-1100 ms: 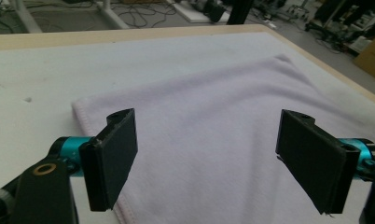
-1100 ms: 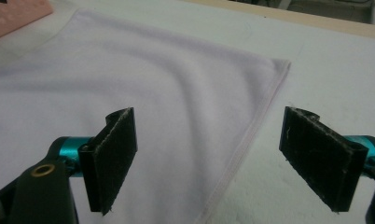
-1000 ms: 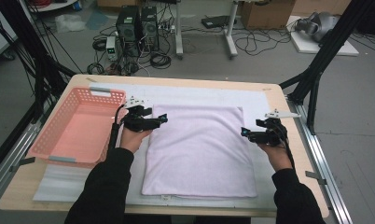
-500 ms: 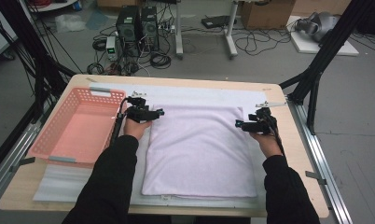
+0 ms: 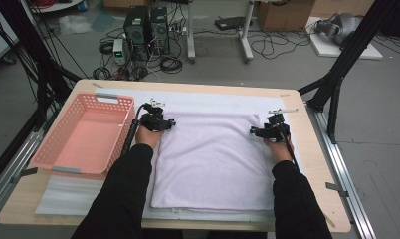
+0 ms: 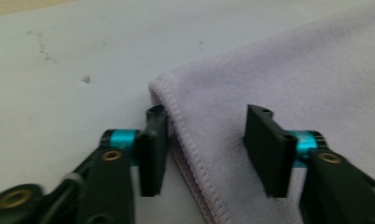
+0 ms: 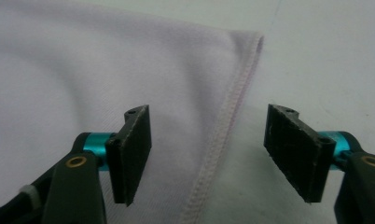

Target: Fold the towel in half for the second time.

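A pale lilac towel (image 5: 213,159) lies folded flat on the white mat. My left gripper (image 5: 169,123) is at the towel's far left corner. In the left gripper view the gripper (image 6: 206,144) straddles the towel's stitched hem (image 6: 185,126): one pad sits against the edge, the other over the cloth. Its jaws have just been closing but stand apart, not pinching. My right gripper (image 5: 253,131) is at the far right corner. In the right gripper view it (image 7: 209,149) is open with the towel's hem (image 7: 223,140) between its jaws, which have also just been closing.
A pink plastic basket (image 5: 53,159) stands on the left of the table. A white foam mat (image 5: 203,99) lies under the towel, with the wooden table edge (image 5: 315,164) at the right. Black frame posts (image 5: 337,84) flank the table.
Both hands have moved away from me and down to the towel's far corners. Both pairs of jaws now stand narrower than before.
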The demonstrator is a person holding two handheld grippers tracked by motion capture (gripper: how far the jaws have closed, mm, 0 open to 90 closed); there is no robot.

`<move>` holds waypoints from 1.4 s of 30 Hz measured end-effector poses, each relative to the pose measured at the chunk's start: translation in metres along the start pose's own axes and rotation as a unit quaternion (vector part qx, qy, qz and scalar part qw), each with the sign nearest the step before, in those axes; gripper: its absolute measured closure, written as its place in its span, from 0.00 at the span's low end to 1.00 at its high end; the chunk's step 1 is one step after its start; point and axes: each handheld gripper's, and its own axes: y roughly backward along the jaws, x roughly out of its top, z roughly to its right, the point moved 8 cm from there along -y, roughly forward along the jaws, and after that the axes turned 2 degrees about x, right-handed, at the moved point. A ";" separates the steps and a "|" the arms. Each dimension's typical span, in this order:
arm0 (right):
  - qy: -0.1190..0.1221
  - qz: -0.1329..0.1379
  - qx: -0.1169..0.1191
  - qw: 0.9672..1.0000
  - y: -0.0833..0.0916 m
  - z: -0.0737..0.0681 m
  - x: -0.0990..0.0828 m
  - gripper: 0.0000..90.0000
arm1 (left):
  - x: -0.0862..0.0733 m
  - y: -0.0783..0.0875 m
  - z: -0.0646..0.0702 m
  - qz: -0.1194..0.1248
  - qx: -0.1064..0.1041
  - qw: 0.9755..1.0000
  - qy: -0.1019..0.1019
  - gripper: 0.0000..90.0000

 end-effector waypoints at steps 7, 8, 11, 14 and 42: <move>0.007 -0.006 -0.031 0.999 -0.010 0.002 0.007 0.57 | 0.001 -0.001 0.004 0.006 -0.043 0.999 0.028 0.92; 0.003 -0.007 -0.033 0.999 -0.010 0.002 0.007 0.60 | 0.001 -0.001 0.002 0.007 -0.051 0.998 0.044 0.92; -0.008 -0.005 -0.013 1.000 -0.011 -0.002 0.008 0.91 | 0.001 0.000 -0.001 0.008 -0.063 0.995 0.076 0.93; -0.011 -0.005 0.001 1.000 -0.011 -0.006 0.008 0.95 | 0.001 0.001 -0.002 0.009 -0.066 0.995 0.078 0.94; 0.019 0.118 0.038 0.992 0.053 -0.022 0.020 0.95 | 0.024 0.084 0.017 0.119 -0.080 0.987 0.065 0.93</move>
